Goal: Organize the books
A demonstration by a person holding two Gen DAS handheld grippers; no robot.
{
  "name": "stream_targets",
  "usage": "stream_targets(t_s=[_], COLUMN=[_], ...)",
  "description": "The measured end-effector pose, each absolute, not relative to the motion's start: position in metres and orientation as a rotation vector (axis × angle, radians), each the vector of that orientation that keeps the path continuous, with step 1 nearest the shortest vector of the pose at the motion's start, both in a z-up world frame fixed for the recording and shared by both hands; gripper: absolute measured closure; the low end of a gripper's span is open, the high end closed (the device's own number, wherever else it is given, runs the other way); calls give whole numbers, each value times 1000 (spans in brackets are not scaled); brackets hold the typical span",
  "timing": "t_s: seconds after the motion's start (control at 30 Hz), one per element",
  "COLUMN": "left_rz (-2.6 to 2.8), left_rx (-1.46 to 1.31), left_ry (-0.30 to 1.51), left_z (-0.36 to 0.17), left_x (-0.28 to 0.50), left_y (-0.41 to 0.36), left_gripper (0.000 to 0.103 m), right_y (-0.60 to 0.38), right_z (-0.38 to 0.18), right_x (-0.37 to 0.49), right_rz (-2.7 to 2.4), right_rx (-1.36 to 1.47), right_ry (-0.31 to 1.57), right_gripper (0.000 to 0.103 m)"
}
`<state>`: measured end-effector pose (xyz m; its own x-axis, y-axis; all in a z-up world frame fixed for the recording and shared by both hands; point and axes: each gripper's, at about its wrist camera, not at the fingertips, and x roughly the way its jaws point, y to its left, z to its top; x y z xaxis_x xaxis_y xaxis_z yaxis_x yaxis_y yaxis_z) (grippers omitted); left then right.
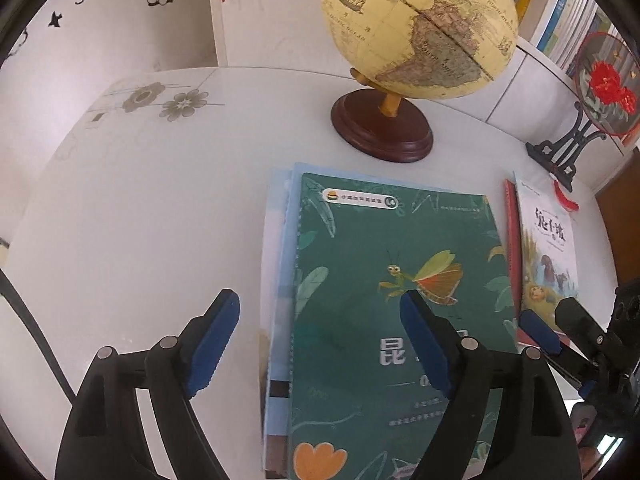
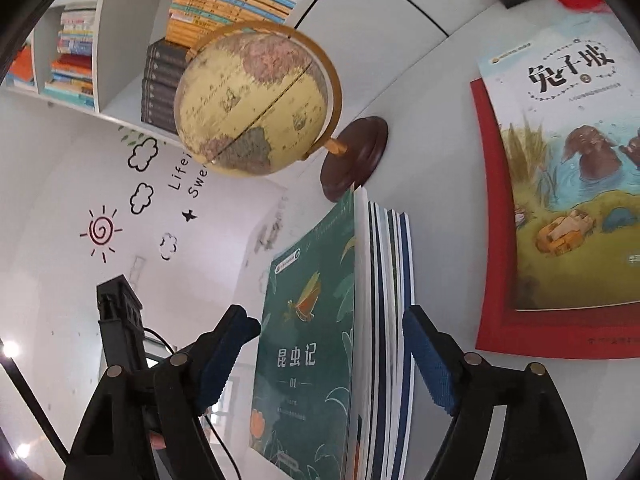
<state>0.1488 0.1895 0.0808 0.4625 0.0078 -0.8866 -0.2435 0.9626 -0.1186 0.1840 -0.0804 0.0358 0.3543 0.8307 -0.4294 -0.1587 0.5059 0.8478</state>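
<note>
Left wrist view: taken from above the green book (image 1: 400,300), angled steeply down, close, with the globe (image 1: 420,28) beyond it. Right wrist view: rolled sideways, set low and close at the book stack's (image 2: 384,320) edge. Green book, globe and rabbit book (image 1: 548,256) are shared by both.

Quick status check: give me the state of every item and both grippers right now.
Left gripper: open, over the stack's left edge.
Right gripper: open, stack between its pads.
Green insect-cover book: closed, topping the stack.
Stack of thin books: flat on the table.
White rabbit-title book: closed, on a red book.
Cream desk globe: upright.
</note>
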Motion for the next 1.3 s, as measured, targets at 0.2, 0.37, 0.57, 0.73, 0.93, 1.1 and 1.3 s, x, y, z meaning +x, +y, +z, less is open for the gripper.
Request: stream_targets(t_s=[0.2,0.37,0.57,0.73,0.93,1.1,1.3], left_rz=[132,92,26,-58,-77,-79,-93], left_rx=[-284,-314,-281,-245,-76,34,17], left_ry=[1028,965,885,829,803,809,855], left_z=[95,112,129,140,148,141,126], left_x=[149,156,167,177,190,202,214], left_y=[178,156,109,66,8,-31,-55], left_gripper=[22,22,22,22,22,22,22], right_y=[-99,-120,-159,-200,-246,-274,-302], right_z=[41,53,74,91,111,99,77], right_x=[182,178,176,172,166,175,186], right_rz=[727,713,665,606,505,436,414], right_rx=[802,797,744,695,578,539,614], right_ry=[996,959,872,790,663,695,738], right_gripper=[24,24,24,24,23,23,23])
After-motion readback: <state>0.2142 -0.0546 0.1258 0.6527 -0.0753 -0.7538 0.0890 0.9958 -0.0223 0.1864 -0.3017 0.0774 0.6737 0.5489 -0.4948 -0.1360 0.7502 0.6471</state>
